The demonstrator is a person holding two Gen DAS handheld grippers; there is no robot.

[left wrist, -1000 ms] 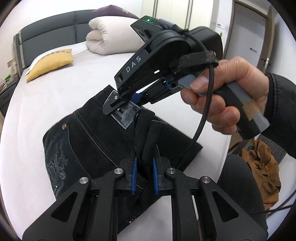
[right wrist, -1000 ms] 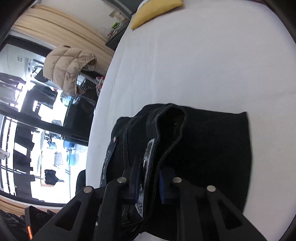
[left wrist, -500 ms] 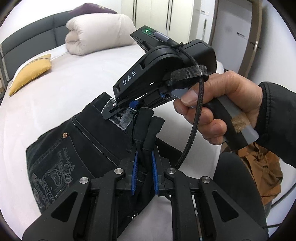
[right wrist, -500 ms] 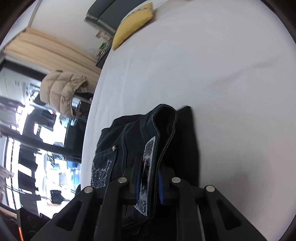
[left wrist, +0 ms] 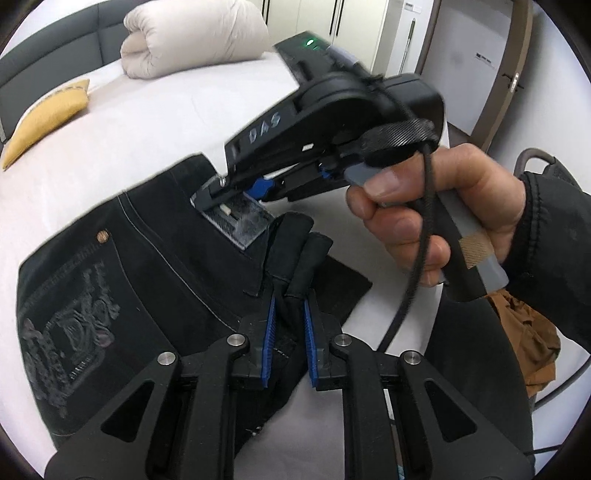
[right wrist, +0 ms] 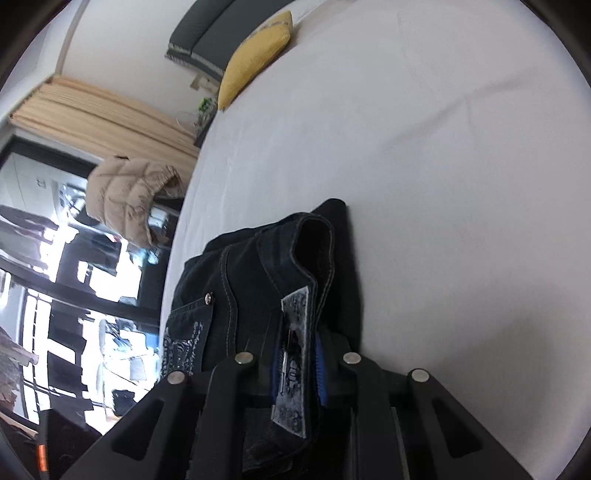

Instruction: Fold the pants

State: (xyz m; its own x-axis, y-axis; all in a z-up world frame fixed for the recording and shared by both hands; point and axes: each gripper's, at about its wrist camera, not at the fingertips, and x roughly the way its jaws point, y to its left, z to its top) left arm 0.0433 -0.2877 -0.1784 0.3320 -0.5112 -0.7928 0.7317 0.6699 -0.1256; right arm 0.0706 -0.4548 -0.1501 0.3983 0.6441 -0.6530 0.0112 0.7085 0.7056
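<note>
On white bed point(right wrist: 443, 166): both hand-held grippers point(left wrist: 288, 328) point(right wrist: 299, 369) clamped on black pants point(left wrist: 155, 266) waistband edge; bare sheet beyond.

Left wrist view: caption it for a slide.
Both grippers pinch the black pants on the white bed.

We see a bedroom: bed point(left wrist: 155, 122) with white sheet, dark grey padded headboard point(left wrist: 55, 59) at the far end. Rolled cream duvet point(left wrist: 192, 35) and yellow pillow point(left wrist: 44, 118) lie near the headboard. White wardrobe doors point(left wrist: 362, 29) and a brown-framed door point(left wrist: 513, 74) behind. In the right wrist view, beige curtain point(right wrist: 99, 122) beside large dark-framed windows point(right wrist: 55, 295), daylight outside; a beige puffer jacket point(right wrist: 129, 195) hangs there.
</note>
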